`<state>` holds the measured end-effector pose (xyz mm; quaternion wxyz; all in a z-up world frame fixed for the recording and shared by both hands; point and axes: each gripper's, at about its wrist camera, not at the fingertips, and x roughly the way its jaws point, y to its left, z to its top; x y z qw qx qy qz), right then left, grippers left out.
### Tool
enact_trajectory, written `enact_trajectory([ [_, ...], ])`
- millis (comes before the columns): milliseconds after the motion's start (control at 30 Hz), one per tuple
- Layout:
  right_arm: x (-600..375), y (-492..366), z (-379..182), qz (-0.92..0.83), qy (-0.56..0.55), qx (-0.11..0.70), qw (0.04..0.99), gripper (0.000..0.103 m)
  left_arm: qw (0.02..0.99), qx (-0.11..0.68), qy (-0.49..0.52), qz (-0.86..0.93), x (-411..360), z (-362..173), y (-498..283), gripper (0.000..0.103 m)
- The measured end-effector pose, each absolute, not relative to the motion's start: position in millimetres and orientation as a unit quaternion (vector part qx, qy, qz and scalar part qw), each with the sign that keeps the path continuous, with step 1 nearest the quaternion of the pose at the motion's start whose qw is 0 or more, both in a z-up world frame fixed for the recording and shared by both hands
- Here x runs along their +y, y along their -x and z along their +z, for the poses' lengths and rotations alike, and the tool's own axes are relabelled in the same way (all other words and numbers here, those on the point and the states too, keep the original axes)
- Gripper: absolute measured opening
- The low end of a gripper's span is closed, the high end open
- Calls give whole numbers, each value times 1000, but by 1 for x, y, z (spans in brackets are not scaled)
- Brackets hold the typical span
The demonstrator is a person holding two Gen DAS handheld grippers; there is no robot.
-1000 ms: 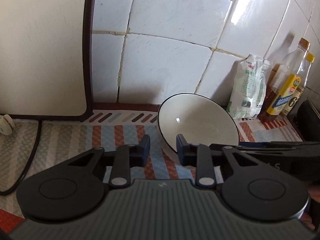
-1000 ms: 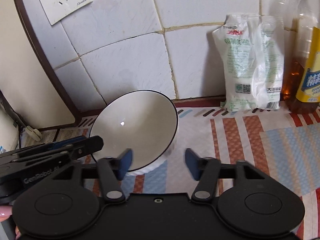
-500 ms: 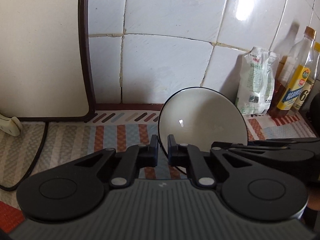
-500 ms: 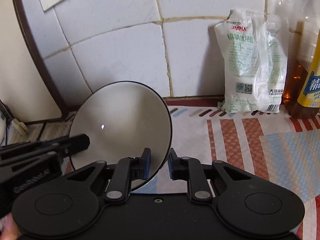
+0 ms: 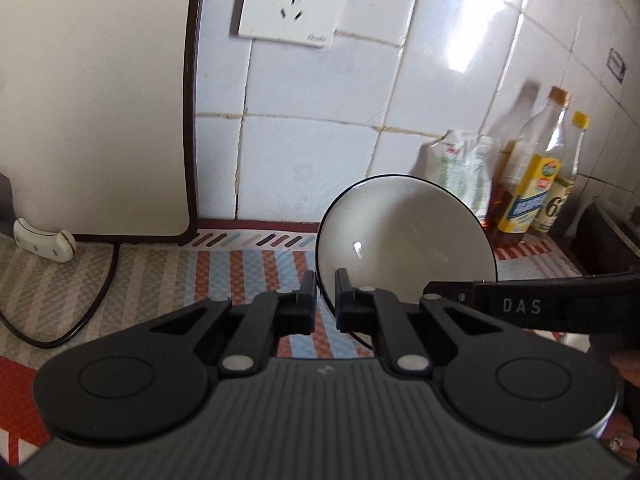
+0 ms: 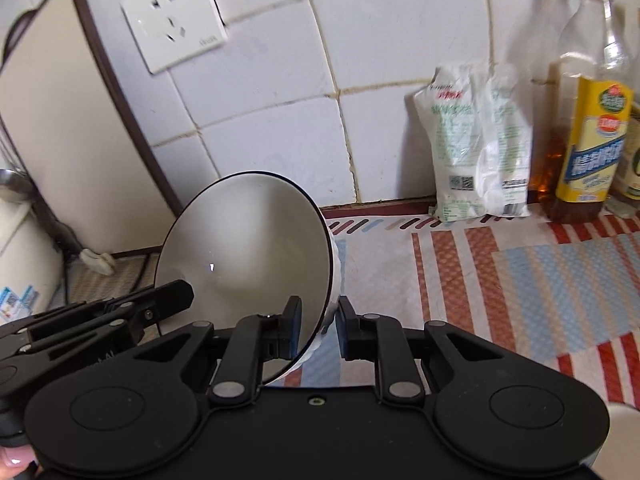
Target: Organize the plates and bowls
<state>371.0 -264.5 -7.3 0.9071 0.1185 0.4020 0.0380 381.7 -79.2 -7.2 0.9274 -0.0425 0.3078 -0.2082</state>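
Observation:
A white bowl (image 5: 404,240) with a thin black rim is held tilted above the striped mat, its inside facing me. My left gripper (image 5: 325,304) is shut on the bowl's left rim. My right gripper (image 6: 318,326) is shut on the bowl's (image 6: 248,252) right rim, one finger inside and one outside. The right gripper shows at the right of the left wrist view (image 5: 520,304). The left gripper shows at the lower left of the right wrist view (image 6: 120,316).
A cream board (image 5: 92,100) leans on the tiled wall at the left, with a plug and cable (image 5: 44,236) below it. A wall socket (image 5: 288,4) is above. A white bag (image 6: 476,144) and oil bottles (image 6: 588,128) stand at the back right. A striped mat (image 6: 500,280) covers the counter.
Both grippers closed onto the bowl's rim and lifted it off the mat; it now hangs higher and more upright, and the views have risen to show the wall socket.

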Motion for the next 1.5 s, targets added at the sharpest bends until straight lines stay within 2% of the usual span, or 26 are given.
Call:
enact_trajectory([
  [333, -301, -291, 38, 28, -145, 379, 914, 22, 932, 274, 9, -239, -112, 38, -310, 7],
  [567, -338, -237, 54, -6, -151, 374, 915, 22, 920, 280, 4, -276, -153, 44, -271, 7],
  [900, -392, -192, 39, -53, -180, 373, 909, 22, 899, 312, -9, -309, -209, 24, -243, 7],
  [1133, -413, -192, 16, -61, -190, 390, 899, 22, 893, 330, -13, -306, -230, 7, -246, 7],
  [1400, -400, -201, 12, -74, -125, 388, 910, 25, 886, 353, 2, -301, -230, -4, -257, 7],
  [1500, -392, -205, 11, -76, -85, 383, 917, 28, 885, 356, 8, -300, -229, -6, -260, 8],
])
